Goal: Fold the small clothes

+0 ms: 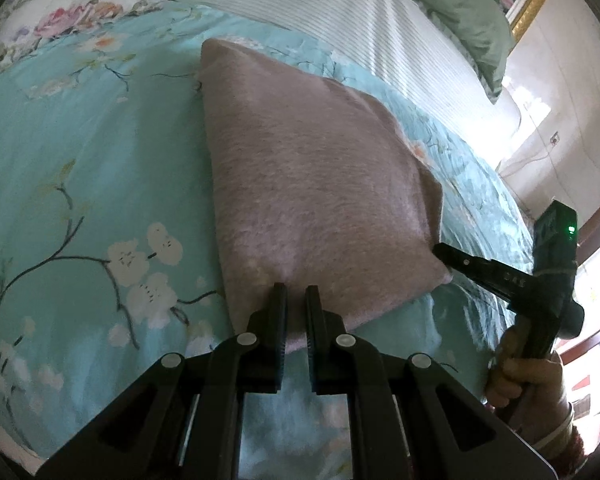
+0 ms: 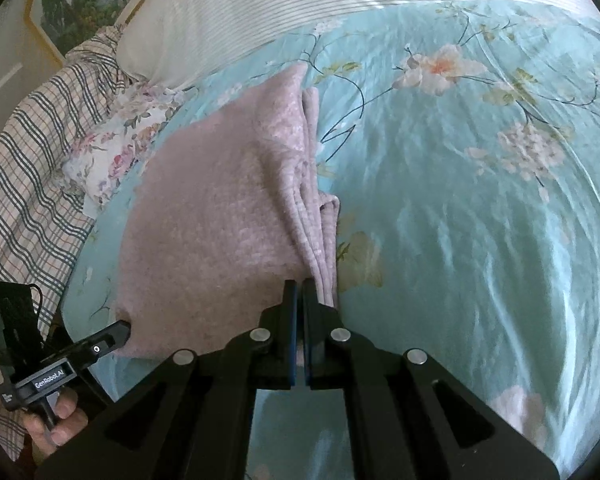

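Nearest the viewer, the left gripper [image 1: 296, 296] meets the near edge of a folded pink knit garment [image 1: 316, 184], its jaws narrowly parted with a fold of cloth between them; whether the pads actually bite cannot be told from the left wrist view. The right gripper [image 2: 299, 290] is clenched on the garment's near right corner, where several stacked layers [image 2: 320, 216] converge, its jaws pressed together with no visible gap. Each tool also appears in the other's view: the right gripper's tip touches the garment's near corner in the left wrist view [image 1: 448, 256], and the left gripper's tip touches the near left corner in the right wrist view [image 2: 120, 330]. The garment lies on a teal floral bedspread [image 2: 480, 220], roughly mid-bed, as a thick, already doubled rectangle running away from the viewer. Beyond it lie a white striped pillow [image 1: 360, 20], a green pillow [image 1: 460, 16] toward the far corner, and a plaid cloth [image 2: 24, 168] along the bed's left edge. The step in hand is judged to be a further fold or squaring: both near corners should rise together, level, carrying every layer so the stacked right edge does not splay, then be laid squarely onto the far edge.
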A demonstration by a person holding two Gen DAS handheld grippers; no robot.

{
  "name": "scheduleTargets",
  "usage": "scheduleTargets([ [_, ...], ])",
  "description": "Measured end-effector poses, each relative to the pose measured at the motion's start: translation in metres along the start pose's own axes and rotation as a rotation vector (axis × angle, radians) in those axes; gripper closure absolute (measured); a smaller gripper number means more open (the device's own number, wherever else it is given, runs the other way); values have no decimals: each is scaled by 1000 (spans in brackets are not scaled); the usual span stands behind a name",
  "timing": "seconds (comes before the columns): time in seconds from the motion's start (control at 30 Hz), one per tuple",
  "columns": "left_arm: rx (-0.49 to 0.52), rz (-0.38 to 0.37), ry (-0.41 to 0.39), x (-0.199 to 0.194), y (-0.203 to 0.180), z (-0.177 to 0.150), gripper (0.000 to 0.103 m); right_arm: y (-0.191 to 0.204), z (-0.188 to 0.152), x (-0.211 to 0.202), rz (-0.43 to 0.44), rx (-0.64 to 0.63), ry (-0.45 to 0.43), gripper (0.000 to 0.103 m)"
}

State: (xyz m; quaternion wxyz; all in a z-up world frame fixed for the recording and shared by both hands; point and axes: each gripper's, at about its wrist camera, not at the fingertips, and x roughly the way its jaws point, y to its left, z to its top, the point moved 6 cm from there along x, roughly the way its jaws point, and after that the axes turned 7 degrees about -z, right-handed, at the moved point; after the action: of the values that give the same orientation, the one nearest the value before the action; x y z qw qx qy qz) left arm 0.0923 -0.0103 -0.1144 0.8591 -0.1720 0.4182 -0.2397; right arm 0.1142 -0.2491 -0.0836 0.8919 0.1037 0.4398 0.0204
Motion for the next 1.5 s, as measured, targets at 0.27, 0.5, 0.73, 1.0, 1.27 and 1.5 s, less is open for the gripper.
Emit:
scheduleTargets([
  [0.27,76,188,-79,-43,-11,-5,17,5,-6,-50,-7,-28,-79,41],
  [0.5,72,280,-24,-51,1,-21,17,10,-24,-66,-50,-75,-76,41],
  [0.73,107,388,4,-58,15,-36,17,20,-43,-65,-61,-142,-14,24],
  [1.0,256,464,6,-78,-13,-38,15,38,-49,-90,-57,-249,-8,12],
  [1.27,348,528,32,-75,-33,-31,5,51,-45,-105,-42,-324,-38,0],
  [1.5,336,553,45,-64,-24,-25,5,49,-52,-84,-37,-319,13,0],
])
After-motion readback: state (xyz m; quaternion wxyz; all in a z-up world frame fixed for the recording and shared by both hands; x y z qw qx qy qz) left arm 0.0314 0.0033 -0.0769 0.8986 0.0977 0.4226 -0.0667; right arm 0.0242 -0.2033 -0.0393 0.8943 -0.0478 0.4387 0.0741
